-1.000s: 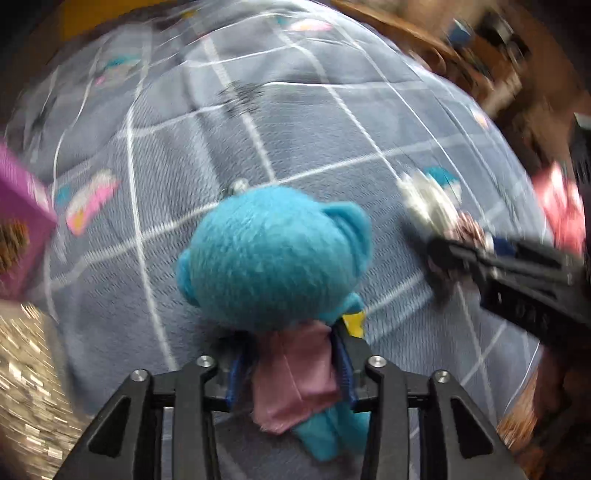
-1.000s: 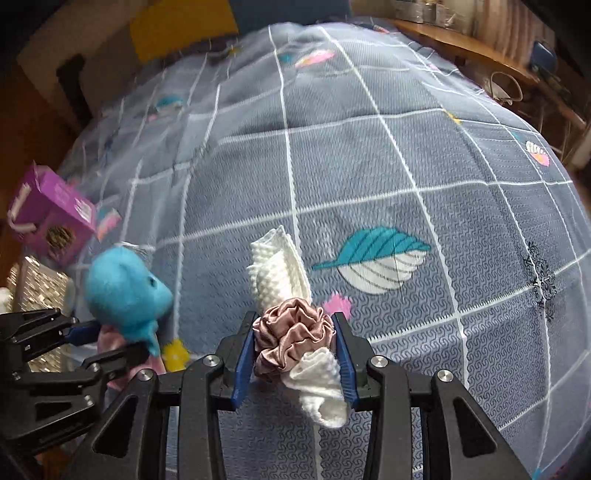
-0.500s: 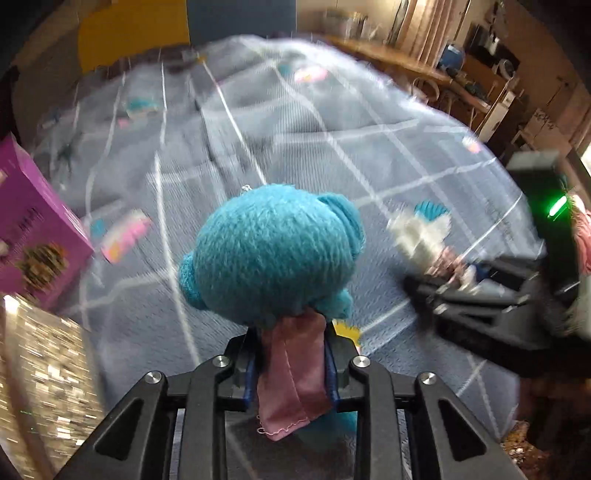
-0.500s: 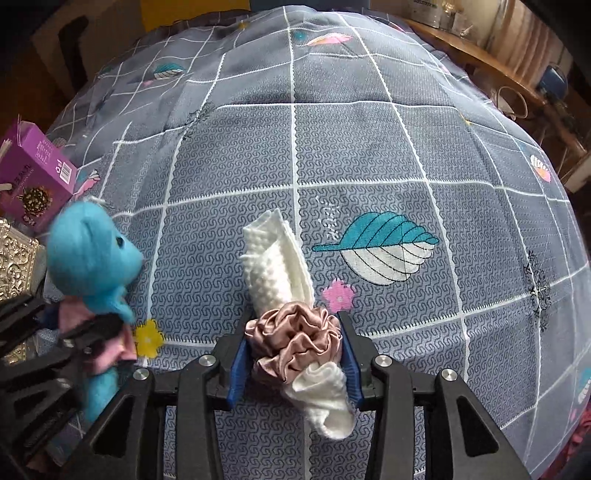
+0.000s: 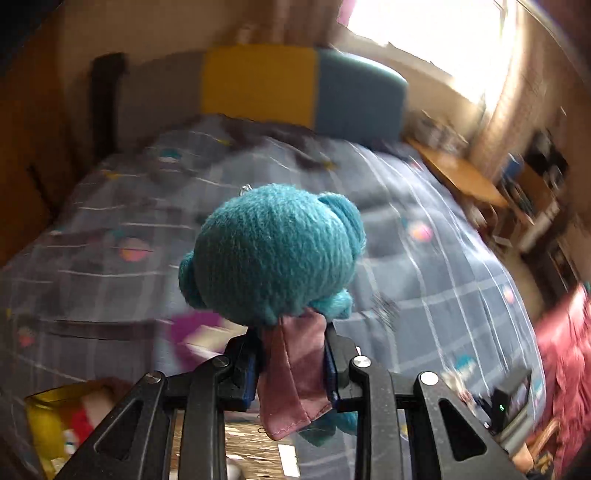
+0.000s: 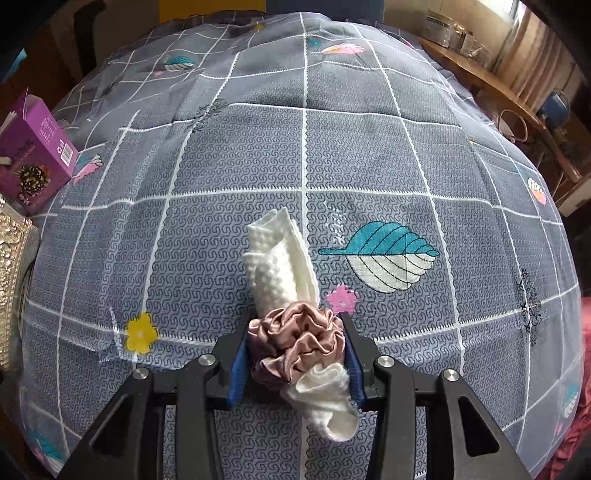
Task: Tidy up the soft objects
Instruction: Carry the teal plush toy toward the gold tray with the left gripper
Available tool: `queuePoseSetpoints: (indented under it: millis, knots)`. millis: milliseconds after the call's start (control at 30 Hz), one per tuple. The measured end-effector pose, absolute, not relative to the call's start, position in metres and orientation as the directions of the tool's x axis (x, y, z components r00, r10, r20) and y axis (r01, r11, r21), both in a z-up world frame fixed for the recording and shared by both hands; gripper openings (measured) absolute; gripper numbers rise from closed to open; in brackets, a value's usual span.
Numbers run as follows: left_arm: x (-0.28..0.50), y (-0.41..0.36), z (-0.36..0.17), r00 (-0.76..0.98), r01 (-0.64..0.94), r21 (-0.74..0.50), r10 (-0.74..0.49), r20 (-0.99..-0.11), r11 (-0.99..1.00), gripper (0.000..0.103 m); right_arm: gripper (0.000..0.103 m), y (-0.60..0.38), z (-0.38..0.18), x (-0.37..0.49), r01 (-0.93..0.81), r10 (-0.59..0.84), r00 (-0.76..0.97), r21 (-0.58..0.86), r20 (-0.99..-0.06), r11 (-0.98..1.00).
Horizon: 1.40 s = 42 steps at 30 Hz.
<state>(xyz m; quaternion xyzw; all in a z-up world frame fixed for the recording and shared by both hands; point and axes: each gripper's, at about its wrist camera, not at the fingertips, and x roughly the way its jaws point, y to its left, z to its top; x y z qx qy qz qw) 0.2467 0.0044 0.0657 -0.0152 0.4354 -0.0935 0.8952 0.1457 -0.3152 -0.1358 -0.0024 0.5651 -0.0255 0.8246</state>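
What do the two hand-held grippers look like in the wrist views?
Both look alike. The left hand-held gripper and right hand-held gripper have matte black frames with triangular cut-outs, silver round screw heads at the linkage joints, and blue pads lining the inner faces of the black fingers. No cables, printed markings, hands or sleeves show on either.

Bedspread (image 6: 369,155): grey, white grid lines, printed with leaves and small flowers; covers the bed.
Purple box (image 6: 31,155): cardboard, top flap open, lies on the bedspread at its left edge.
Headboard (image 5: 258,81): padded panels in grey, yellow and teal, at the far end of the bed.
Wooden desk (image 6: 491,79): beside the bed on the right, cluttered with small containers.
Window (image 5: 436,33): bright, overexposed.
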Motion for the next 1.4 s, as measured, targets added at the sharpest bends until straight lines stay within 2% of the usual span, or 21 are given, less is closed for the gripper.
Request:
queuePoseSetpoints:
  millis: [133,267,467,867,1400]
  knots:
    - [0.231,0.073,0.073,0.673,0.034,-0.109,-0.103,-0.733,0.994,0.027,0.045,-0.312,-0.136,0.143,0.044,-0.039,0.360,-0.025,-0.932,0.999]
    - [0.196,0.134,0.056,0.700,-0.065,-0.111,-0.034,-0.714,0.992,0.028,0.045,-0.310,-0.139,0.142,0.041,-0.047,0.362,-0.035,-0.931,0.999]
    - [0.136,0.177,0.020,0.713,-0.149,-0.103,0.034,-0.700,0.984,0.028,0.046,-0.300,-0.139,0.139,-0.004,-0.089,0.382,-0.098,-0.920,0.995]
    - [0.065,0.202,-0.016,0.714,-0.192,-0.070,0.090,-0.694,0.979,0.029,0.044,-0.280,-0.136,0.131,-0.034,-0.142,0.406,-0.170,-0.903,0.985]
    - [0.035,0.212,-0.041,0.678,-0.176,-0.091,0.053,-0.733,0.980,0.029,0.044,-0.276,-0.131,0.124,-0.052,-0.169,0.424,-0.210,-0.890,0.976]
